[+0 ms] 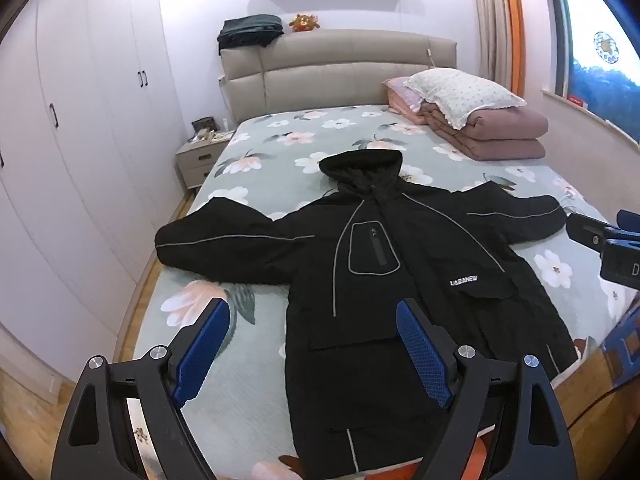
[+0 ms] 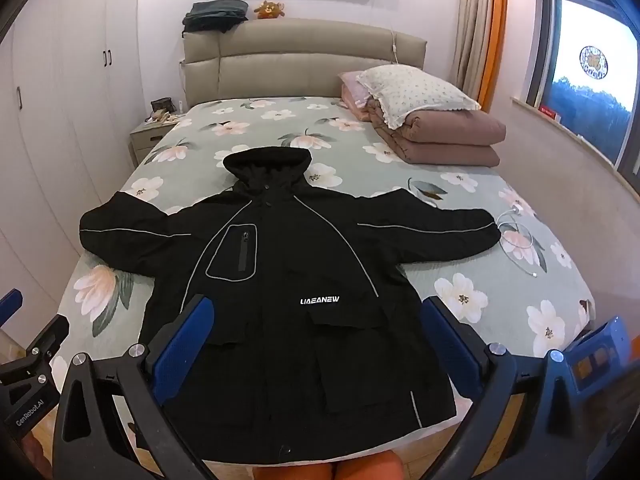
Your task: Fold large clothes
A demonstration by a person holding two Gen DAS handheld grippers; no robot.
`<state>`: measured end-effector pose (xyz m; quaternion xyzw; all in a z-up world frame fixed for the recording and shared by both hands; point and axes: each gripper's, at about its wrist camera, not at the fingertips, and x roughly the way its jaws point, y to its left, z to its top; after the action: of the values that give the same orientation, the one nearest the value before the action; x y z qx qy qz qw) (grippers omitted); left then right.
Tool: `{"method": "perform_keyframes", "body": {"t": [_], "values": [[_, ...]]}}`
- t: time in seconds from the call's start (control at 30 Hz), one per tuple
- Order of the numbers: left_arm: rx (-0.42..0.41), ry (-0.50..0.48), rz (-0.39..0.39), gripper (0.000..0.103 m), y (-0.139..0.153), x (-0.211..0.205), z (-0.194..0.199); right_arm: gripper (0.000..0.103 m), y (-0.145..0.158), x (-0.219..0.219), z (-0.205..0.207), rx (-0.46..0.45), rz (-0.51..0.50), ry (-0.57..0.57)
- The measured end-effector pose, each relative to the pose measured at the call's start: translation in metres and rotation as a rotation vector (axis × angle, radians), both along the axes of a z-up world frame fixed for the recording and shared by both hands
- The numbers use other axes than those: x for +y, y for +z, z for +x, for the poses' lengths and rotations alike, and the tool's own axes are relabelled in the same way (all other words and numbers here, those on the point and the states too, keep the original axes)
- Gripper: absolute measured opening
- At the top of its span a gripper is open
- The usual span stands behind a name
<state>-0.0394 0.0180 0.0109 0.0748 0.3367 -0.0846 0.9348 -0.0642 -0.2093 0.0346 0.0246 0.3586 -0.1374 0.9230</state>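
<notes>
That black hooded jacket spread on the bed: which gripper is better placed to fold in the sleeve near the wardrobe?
Probably the left gripper. It hangs open over the jacket on that sleeve's side; the right gripper, also open, sits farther over.

Both wrist cameras look from the foot of the bed [image 1: 256, 400] toward the far headboard [image 1: 340, 76], raised and tilted down; the left wrist view stands further left, taking in more wardrobe [image 1: 80, 140]; the right wrist view sits more centred; both share the black jacket [image 2: 288, 300], the folded quilt [image 2: 444, 136] far right, and the window [image 2: 592, 92].
</notes>
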Motion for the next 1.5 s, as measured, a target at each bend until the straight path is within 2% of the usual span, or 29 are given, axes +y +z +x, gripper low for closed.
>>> {"method": "perform_keyframes", "body": {"t": [0.37, 0.53, 0.9, 1.13, 1.23, 1.33, 1.4, 1.5], "values": [[0.015, -0.016, 0.012, 0.086, 0.006, -0.006, -0.013, 0.103, 0.006, 0.009, -0.015, 0.005, 0.02, 0.017], [-0.026, 0.004, 0.051, 0.086, 0.012, -0.004, -0.021, 0.103, 0.007, 0.01, -0.019, 0.012, 0.039, 0.009], [0.005, 0.0, 0.037, 0.086, 0.008, 0.007, -0.038, 0.103, 0.015, 0.018, -0.045, -0.013, 0.05, 0.004], [-0.008, -0.003, 0.038, 0.086, 0.008, 0.011, -0.05, 0.103, 0.018, 0.025, -0.054, -0.029, 0.056, 0.013], [0.012, 0.011, 0.02, 0.086, 0.002, 0.009, -0.04, 0.103, 0.011, 0.026, -0.044, -0.019, 0.045, 0.025], [0.055, 0.024, 0.009, 0.086, -0.018, -0.001, -0.02, 0.103, -0.006, 0.021, -0.028, -0.003, 0.01, 0.024], [0.106, 0.019, 0.008, 0.086, -0.037, -0.013, -0.003, 0.103, -0.025, 0.013, -0.011, 0.02, -0.009, 0.008], [0.2, -0.012, 0.021, 0.086, -0.069, -0.042, 0.025, 0.103, -0.064, -0.01, 0.021, 0.097, 0.032, 0.006]]}}
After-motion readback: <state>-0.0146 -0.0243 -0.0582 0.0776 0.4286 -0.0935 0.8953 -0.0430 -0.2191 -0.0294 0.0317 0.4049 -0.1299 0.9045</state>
